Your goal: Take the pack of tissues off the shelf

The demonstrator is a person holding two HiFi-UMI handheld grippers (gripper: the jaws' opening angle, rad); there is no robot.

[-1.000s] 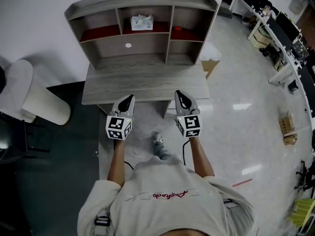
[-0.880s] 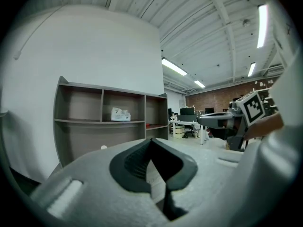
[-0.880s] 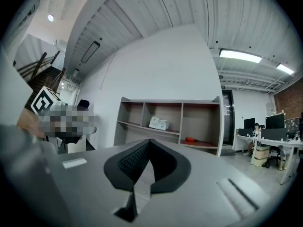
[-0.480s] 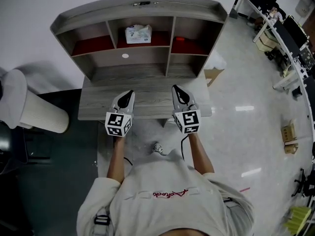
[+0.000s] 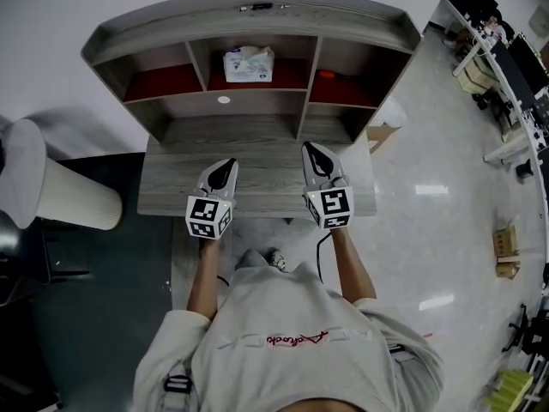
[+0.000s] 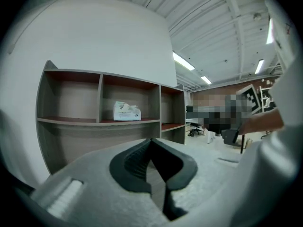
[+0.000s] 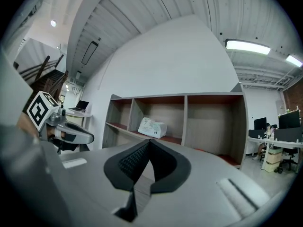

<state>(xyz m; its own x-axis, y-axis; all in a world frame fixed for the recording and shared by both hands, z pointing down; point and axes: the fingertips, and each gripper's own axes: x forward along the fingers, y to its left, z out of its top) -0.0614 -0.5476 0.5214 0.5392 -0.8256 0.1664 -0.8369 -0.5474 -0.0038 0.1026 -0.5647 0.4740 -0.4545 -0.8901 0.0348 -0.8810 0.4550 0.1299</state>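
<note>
— Upper centre of the head view, middle compartment of the shelf: is that the item?

— Confirmed. The pack of tissues lies on the red-lined board of that compartment, with nothing touching it. Both gripper views show it ahead of and above the jaw line, well apart from either tool.

— State of the tongs?

— The left gripper and the right gripper each have their jaws closed tip to tip. Nothing sits between them, so both are empty.

— What has changed over the last second?

— The person has stepped up. A second ago only the gripper tips reached the front edge of the desk, with the marker cubes still over the floor. Now both grippers lie over the desk top in the middle of the frame. The shelf fills more of the upper frame. The pack has not shifted within its compartment.

— Bearing on the task?

— My judgement is that this is the approach only. It is closing in but not complete, as the depth of the desk still separates tools and pack. One gripper must open before entering the compartment, because closed jaws cannot admit the pack. One risk is that the soft wrapper may slide back toward the rear panel if it is pushed rather than pinched.
</note>
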